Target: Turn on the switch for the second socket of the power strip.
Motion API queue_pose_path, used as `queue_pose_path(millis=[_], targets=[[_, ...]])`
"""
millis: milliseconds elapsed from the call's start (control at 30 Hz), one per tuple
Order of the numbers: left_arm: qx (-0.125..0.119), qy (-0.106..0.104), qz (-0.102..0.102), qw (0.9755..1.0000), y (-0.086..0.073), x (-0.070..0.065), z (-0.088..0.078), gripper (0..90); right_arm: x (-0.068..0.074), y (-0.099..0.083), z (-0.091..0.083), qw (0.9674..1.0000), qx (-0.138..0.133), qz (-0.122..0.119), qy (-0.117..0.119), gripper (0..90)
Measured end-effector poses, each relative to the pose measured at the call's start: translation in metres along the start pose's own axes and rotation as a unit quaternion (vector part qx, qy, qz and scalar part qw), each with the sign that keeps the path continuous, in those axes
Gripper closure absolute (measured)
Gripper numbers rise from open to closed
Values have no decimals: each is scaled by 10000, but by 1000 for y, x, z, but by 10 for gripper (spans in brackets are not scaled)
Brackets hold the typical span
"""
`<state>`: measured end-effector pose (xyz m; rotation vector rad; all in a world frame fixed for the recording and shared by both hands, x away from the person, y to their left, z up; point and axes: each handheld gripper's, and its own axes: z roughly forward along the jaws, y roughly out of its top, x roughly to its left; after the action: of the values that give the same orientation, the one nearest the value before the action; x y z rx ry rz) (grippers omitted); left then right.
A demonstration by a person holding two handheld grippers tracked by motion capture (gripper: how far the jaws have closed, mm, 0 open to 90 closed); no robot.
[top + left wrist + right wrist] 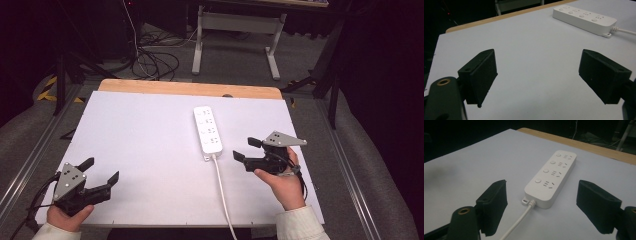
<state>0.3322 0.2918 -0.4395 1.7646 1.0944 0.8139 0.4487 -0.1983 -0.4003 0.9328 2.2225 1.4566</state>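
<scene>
- The white power strip [208, 131] lies flat near the middle of the bench [140, 130], its long axis running from 12 to 6 o'clock in the high view, its four sockets and buttons facing up.
- Its white cable [223, 195] leaves the near end and runs toward 6 o'clock, off the bench edge.
- The right gripper [243, 149] hovers just beside the strip's near end, at about 3 o'clock from the cable exit; its fingers [492, 205] stand wide apart and hold nothing.
- In the right gripper view the strip's near end [550, 181] sits between the two fingers, a little ahead of them.
- The left gripper [102, 170] rests well apart at about 8 o'clock from the strip, fingers [482, 75] also spread wide and empty.
- The step in hand looks like a reach by the right gripper for the strip.
- To do it well, I would square the fingers across the strip's narrow width, clear of the cable, and come down level so both pads meet the side walls together.
- Closing on the cable or on one corner would likely make the strip pivot.
</scene>
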Motion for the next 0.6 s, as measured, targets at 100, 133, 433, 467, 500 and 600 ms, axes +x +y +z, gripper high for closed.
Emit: queue_pose_path(millis=[100,133,433,467,500,600], targets=[[-14,-48,6,10000,0,0,0,150,-2,-9,-5,10000,-15,12,-45,223],[-31,-59,15,10000,-1,0,0,150,-2,-13,-7,10000,-2,-14,-73,214],[-40,-270,151,9995,-2,-5,0,147,-8,-44,-17,9998,-20,76,-175,144],[-49,-268,146,9995,-3,-5,0,146,-8,-48,-19,9997,-29,147,-169,136],[-34,-286,160,9995,-3,-6,-1,145,-9,-51,-20,9996,-44,235,-177,133],[-66,-318,164,9993,-3,-7,-1,143,-11,-59,-23,9997,-4,174,-170,119]])
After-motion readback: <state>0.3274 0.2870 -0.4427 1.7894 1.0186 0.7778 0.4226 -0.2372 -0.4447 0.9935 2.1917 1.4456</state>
